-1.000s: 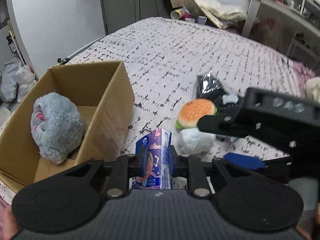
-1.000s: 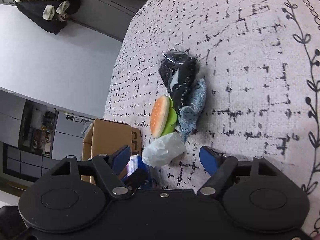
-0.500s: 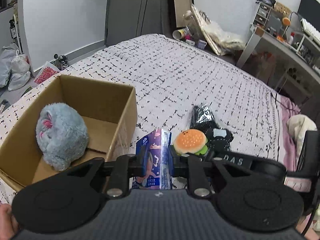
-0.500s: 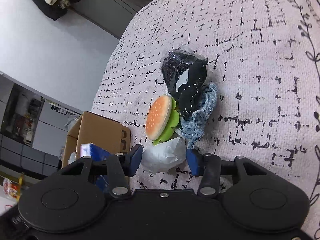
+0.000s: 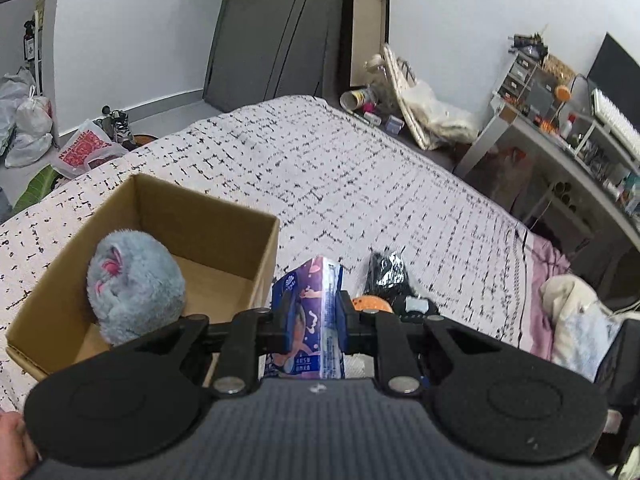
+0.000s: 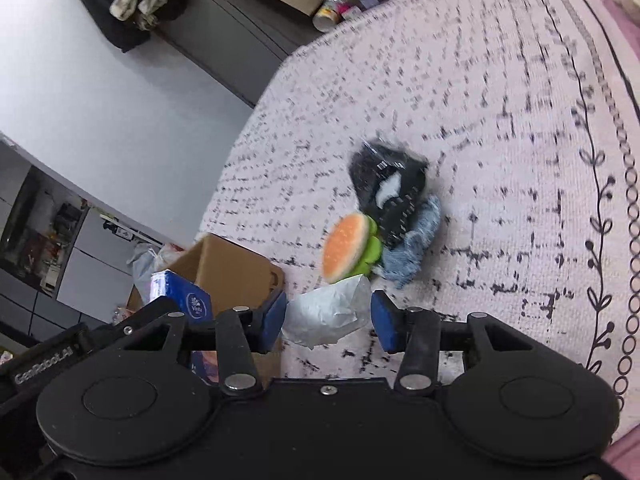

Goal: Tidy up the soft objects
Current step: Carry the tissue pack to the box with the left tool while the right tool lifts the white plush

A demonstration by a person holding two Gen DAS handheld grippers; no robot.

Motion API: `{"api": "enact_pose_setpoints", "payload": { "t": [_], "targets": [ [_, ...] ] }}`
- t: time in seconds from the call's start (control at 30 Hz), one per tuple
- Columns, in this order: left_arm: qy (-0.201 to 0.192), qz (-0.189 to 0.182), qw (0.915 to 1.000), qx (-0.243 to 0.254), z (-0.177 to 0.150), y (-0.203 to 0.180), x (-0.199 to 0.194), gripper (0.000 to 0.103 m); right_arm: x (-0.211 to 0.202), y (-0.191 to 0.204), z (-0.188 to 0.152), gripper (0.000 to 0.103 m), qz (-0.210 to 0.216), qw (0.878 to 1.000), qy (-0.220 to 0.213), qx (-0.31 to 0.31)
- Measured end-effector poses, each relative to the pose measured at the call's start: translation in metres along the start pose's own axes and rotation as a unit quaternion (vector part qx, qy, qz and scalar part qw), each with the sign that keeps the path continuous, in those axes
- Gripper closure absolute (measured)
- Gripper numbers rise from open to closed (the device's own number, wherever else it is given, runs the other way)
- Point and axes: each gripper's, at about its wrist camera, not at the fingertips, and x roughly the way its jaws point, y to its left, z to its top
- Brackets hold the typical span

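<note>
On the bed (image 5: pixel 360 168): cardboard box (image 5: pixel 208 216) with grey plush (image 5: pixel 134 284) inside. Left tool (image 5: pixel 310 316) clamped on tissue pack (image 5: pixel 308 312), upright, beside box. Right tool (image 6: pixel 329 318) narrowly around white bundle (image 6: pixel 326 314); contact unclear.

left gripper (image 5: pixel 311 314) clamped on a pack; right gripper (image 6: pixel 328 322) pads hugging a bundle

The left gripper (image 5: pixel 310 314), clamped on the blue tissue pack (image 5: pixel 308 320), has lifted clear beside the cardboard box (image 5: pixel 224 216) on the bed, while the right gripper (image 6: pixel 328 316) has narrowed from wide open to flank the white bundle (image 6: pixel 326 314).
</note>
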Motion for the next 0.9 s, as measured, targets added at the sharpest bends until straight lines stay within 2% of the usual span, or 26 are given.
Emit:
{"api": "enact_pose_setpoints", "payload": {
  "t": [0.17,0.3,0.9],
  "targets": [
    [-0.009,-0.026,0.9995,-0.015,0.011,0.013,-0.010,0.084,-0.015,0.016,0.003,0.057,0.000,1.000,-0.016,-0.013],
    [-0.023,-0.033,0.9988,-0.028,0.021,0.026,-0.014,0.084,-0.022,0.032,0.006,0.057,-0.001,0.999,-0.028,-0.023],
    [-0.024,-0.063,0.9915,-0.112,0.052,0.093,-0.017,0.084,-0.014,0.104,0.007,0.057,0.006,0.997,-0.049,-0.063]
  ]
}}
